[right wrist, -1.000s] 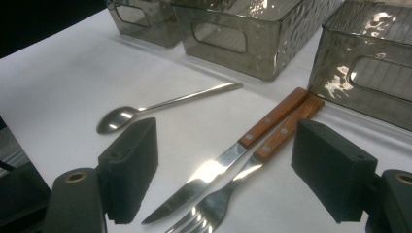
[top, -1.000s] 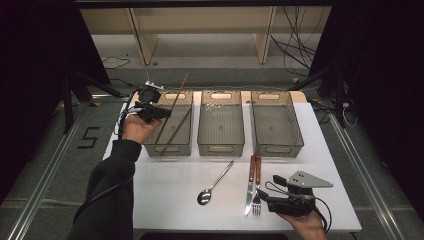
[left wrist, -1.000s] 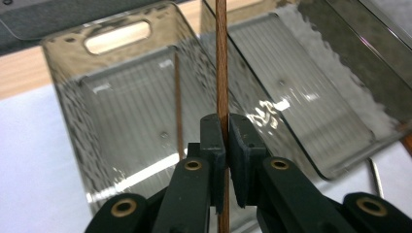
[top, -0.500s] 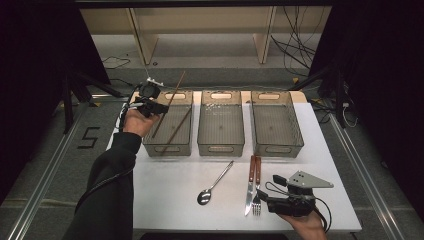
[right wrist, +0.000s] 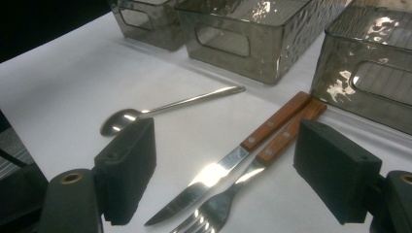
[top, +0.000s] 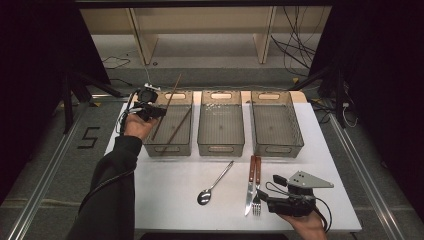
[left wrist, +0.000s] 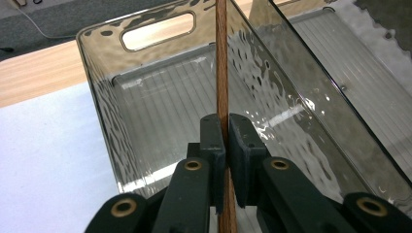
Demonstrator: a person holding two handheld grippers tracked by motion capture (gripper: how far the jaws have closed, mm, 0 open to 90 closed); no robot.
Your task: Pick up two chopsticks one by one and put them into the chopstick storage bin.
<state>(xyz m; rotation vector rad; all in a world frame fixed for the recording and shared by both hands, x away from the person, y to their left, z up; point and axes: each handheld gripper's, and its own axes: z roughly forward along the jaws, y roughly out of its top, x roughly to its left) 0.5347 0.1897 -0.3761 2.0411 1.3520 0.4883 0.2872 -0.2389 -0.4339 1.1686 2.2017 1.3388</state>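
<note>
One thin brown wooden chopstick (left wrist: 222, 63) is pinched in the left claw (left wrist: 226, 133) above the left smoky plastic bin (left wrist: 104, 116); light, stiff, slippery, best gripped mid-shaft. The right claw (right wrist: 226, 172) gapes wide, empty.

- Lit brightly from overhead at the centre of the high view; white table (top: 165, 210) near glare, surroundings to left and right falling into near-black.
- Soft, short shadows under the spoon (top: 214, 183), knife (top: 249, 184) and fork (top: 257, 186); no hard edges.
- Somewhat soft and grainy throughout the high view, fine detail lost at the far shelving.
- Rippled highlights scattered over the walls of the smoked bin (left wrist: 160, 92) in the left gripper view; chopstick (left wrist: 222, 63) sharp, near jaws slightly blurred.
- Strong specular glare on the knife blade (right wrist: 206, 180) and spoon bowl (right wrist: 116, 122) in the right gripper view; far left corner black, near jaw pads out of focus.
</note>
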